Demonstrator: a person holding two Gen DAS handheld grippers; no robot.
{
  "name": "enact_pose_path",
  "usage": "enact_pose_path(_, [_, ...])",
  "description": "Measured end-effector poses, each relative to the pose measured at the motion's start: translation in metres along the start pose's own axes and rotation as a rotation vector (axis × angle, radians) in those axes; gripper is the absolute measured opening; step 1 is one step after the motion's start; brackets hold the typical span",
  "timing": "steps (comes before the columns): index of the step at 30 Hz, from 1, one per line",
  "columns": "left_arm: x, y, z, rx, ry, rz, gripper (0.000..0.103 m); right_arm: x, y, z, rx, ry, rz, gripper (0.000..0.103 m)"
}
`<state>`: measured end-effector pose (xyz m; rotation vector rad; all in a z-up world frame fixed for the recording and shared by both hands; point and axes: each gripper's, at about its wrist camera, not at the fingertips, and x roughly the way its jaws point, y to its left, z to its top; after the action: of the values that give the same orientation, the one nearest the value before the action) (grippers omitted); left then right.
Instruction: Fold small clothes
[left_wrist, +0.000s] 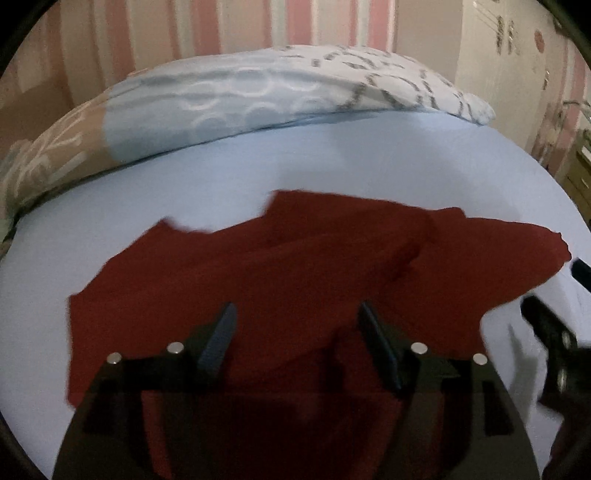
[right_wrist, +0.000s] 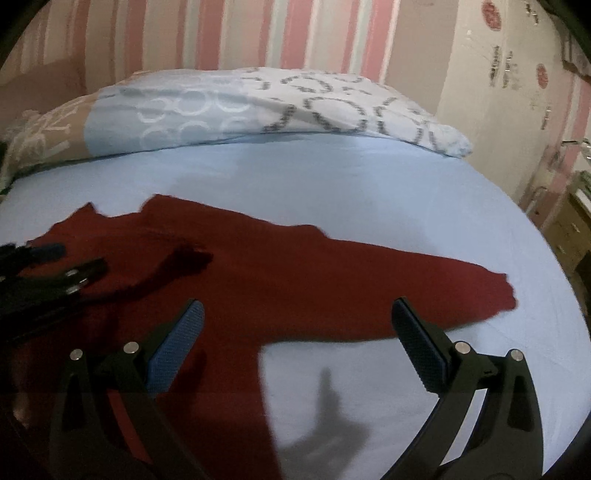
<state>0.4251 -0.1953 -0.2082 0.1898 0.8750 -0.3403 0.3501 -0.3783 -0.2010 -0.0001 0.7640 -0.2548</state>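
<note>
The left claw (left_wrist: 297, 314) points forward with its blue-padded jaws moderately apart and nothing between them, while the right claw (right_wrist: 297, 308), just to its right and slightly nearer, holds its jaws spread wider, likewise gripping nothing.

No readable text, label, brand or number appeared, dark marks on the wardrobe door (right_wrist: 502, 70) too blurred to read, pillow (right_wrist: 258, 107) showed only patterned rings

Matt red cloth garment (left_wrist: 280, 273), smooth blue cotton sheet (right_wrist: 369, 192)
</note>
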Motion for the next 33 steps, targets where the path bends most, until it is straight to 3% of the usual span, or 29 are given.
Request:
enact_pose_path(4, [-0.007,0.046,-0.02,-0.027,-0.005,0.094,0.07,0.004,0.036,0.01,-0.046,-0.003,0.091,0.1])
enact_pose_path(9, [0.003,0.093,-0.036,-0.133,0.046,0.108,0.07,0.045,0.081,0.025,-0.088,0.05,0.159,0.1])
enact_pose_path(14, [0.0,0.108,-0.041,-0.133,0.04,0.137,0.07,0.083,0.077,0.035,-0.017,0.135,0.09,0.1])
enact_pose_path(18, [0.007,0.115,-0.043,-0.138,0.046,0.14,0.07,0.089,0.062,0.034,0.081,0.163,0.108,0.1])
enact_pose_path(19, [0.008,0.116,-0.045,-0.139,0.044,0.132,0.07,0.092,0.062,0.033,0.093,0.174,0.127,0.097])
enact_pose_path(21, [0.007,0.117,-0.045,-0.134,0.043,0.134,0.07,0.102,0.066,0.031,0.094,0.21,0.161,0.072])
enact_pose_path(22, [0.008,0.117,-0.045,-0.131,0.046,0.136,0.07,0.106,0.07,0.031,0.095,0.223,0.179,0.047])
enact_pose_path(23, [0.008,0.118,-0.046,-0.132,0.048,0.134,0.07,0.107,0.072,0.031,0.095,0.225,0.193,0.032])
enact_pose_path(25, [0.007,0.119,-0.045,-0.134,0.047,0.133,0.07,0.099,0.076,0.034,0.085,0.194,0.229,0.019])
enact_pose_path(29, [0.004,0.118,-0.041,-0.107,0.032,0.155,0.07,0.051,0.086,0.046,-0.002,0.054,0.242,0.015])
enact_pose_path(33, [0.002,0.119,-0.039,-0.106,0.027,0.158,0.07,0.025,0.084,0.043,-0.087,0.005,0.104,0.015])
